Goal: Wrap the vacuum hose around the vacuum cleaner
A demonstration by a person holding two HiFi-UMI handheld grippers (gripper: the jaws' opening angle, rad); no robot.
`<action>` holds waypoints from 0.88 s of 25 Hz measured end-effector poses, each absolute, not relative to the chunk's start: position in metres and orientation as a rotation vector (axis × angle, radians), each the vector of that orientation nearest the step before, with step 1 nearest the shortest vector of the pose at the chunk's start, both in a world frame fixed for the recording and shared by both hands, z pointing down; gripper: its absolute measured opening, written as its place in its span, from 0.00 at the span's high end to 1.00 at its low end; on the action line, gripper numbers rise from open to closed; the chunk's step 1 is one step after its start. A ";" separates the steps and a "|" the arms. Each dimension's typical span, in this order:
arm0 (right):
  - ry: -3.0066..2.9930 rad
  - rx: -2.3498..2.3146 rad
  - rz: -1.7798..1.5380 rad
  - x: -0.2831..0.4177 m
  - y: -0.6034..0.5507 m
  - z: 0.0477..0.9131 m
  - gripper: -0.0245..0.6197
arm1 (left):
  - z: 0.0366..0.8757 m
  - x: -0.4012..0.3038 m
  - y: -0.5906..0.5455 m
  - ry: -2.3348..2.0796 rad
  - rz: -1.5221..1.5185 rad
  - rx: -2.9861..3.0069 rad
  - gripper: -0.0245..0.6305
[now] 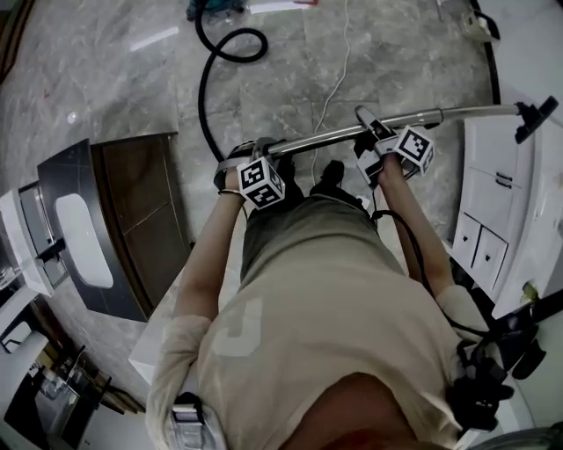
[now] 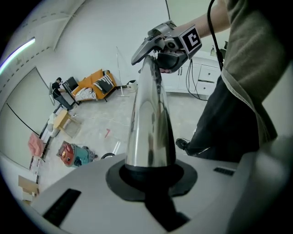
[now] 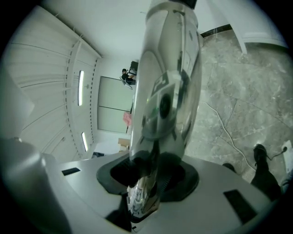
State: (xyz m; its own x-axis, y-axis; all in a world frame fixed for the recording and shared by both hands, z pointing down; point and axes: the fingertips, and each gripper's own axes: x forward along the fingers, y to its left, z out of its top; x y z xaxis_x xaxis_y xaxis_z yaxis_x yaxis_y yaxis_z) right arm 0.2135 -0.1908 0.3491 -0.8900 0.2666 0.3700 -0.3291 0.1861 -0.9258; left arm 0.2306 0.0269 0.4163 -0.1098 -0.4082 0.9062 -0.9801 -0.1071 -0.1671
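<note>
The chrome wand is held level across the body by both claws; the left claw is clamped at its hose end, the right claw further along; the hose is trailed over the floor to the vacuum cleaner, ahead and nearer the left claw.

The vacuum cleaner is cut off by the head view's top edge.

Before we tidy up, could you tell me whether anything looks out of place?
The black hose loops loose across the floor, and a white cable trails by the person's feet: possibly a trip hazard.
</note>
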 end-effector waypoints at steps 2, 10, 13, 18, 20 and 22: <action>-2.048 0.097 1.736 0.198 -0.196 0.349 0.78 | 0.420 0.216 0.022 -1.547 1.172 1.584 0.87; -2.170 0.193 1.672 0.151 -0.201 0.324 0.78 | 0.421 0.166 0.011 -1.515 1.053 1.727 0.87; -2.198 0.226 1.668 0.140 -0.208 0.316 0.78 | 0.416 0.158 0.004 -1.516 1.025 1.745 0.87; -2.219 0.235 1.629 0.129 -0.214 0.312 0.78 | 0.418 0.153 -0.003 -1.519 0.967 1.756 0.87; -2.211 0.221 1.615 0.125 -0.213 0.314 0.78 | 0.422 0.153 -0.003 -1.527 0.949 1.746 0.87; -2.198 0.202 1.612 0.120 -0.215 0.317 0.78 | 0.426 0.151 -0.006 -1.541 0.946 1.732 0.87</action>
State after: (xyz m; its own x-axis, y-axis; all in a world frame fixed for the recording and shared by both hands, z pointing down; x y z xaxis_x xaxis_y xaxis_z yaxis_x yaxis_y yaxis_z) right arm 0.1199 -0.2146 0.3172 -0.9072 0.1204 0.4030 -0.3482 0.3226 -0.8802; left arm 0.1512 -0.0064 0.4257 0.0596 -0.5427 0.8378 -0.9927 -0.1202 -0.0072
